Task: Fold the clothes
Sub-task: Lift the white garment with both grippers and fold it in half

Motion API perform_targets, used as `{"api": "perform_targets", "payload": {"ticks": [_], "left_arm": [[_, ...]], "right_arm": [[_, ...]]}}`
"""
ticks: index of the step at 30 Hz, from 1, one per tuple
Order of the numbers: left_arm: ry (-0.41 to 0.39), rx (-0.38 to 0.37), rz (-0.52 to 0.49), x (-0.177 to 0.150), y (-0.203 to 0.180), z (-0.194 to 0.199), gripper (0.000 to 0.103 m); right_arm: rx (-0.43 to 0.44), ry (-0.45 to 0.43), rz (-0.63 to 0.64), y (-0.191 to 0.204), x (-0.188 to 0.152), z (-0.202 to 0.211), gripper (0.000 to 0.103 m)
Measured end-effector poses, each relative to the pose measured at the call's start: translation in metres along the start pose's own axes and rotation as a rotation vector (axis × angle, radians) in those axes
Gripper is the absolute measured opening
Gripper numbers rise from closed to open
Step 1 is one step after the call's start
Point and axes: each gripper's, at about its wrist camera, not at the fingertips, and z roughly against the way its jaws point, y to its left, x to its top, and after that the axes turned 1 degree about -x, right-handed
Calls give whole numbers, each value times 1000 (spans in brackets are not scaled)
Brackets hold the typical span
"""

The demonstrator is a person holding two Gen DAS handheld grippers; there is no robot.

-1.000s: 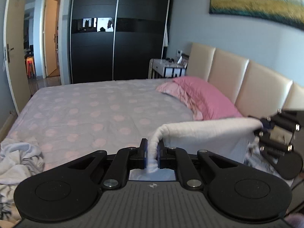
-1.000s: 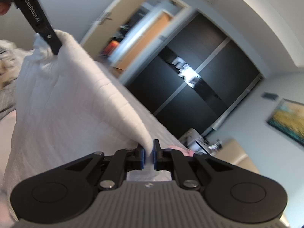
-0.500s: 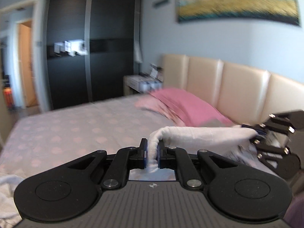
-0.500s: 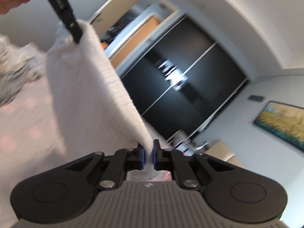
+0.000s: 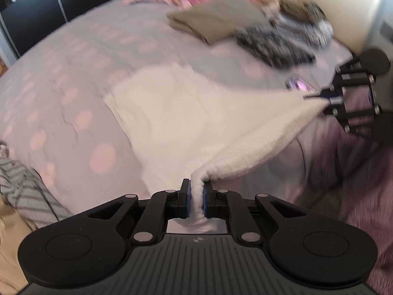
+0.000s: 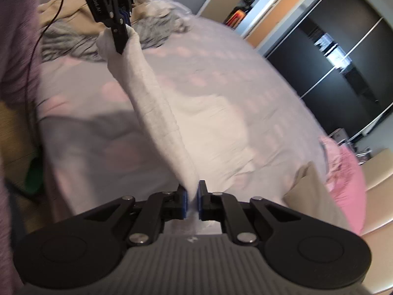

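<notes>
The left hand-held gripper [image 5: 195,200], at the bottom centre of the left view, is pinching one corner of a white cloth [image 5: 172,113]; the right hand-held gripper [image 6: 192,202], bottom centre of its own view, is clamping the other corner; the edge between them is running taut, probably so that the cloth hangs square. The far part of the cloth is lying on the bed [image 5: 73,73], spread across the middle of the frame, while the near part is hanging in the air. Folded clothes [image 5: 216,22] are sitting at the upper right, likely set aside out of the way; a crumpled pile [image 5: 27,194] is lying at the lower left.
</notes>
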Motion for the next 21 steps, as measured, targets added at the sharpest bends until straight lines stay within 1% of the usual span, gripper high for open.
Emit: {"api": "perform_targets", "payload": {"ticks": [3,6,13,15,21], "left_arm": [[42,-23,-18,-15,-8,-3,7],[73,-41,-34,-25,-17,-2,7],[146,-83,-77,-47,-40,3,7],[154,-84,-82,-50,-43,3,7],[141,-77,-63,-46,-35,-2,7]], "right_arm": [[38,19,-5,20,-15,9,9],[66,30,19,36,-28,19,9],[163,44,93,57,-37,41,9],[160,46,103,62,-40,43,9],[145,63,41,53,-35,40,9]]}}
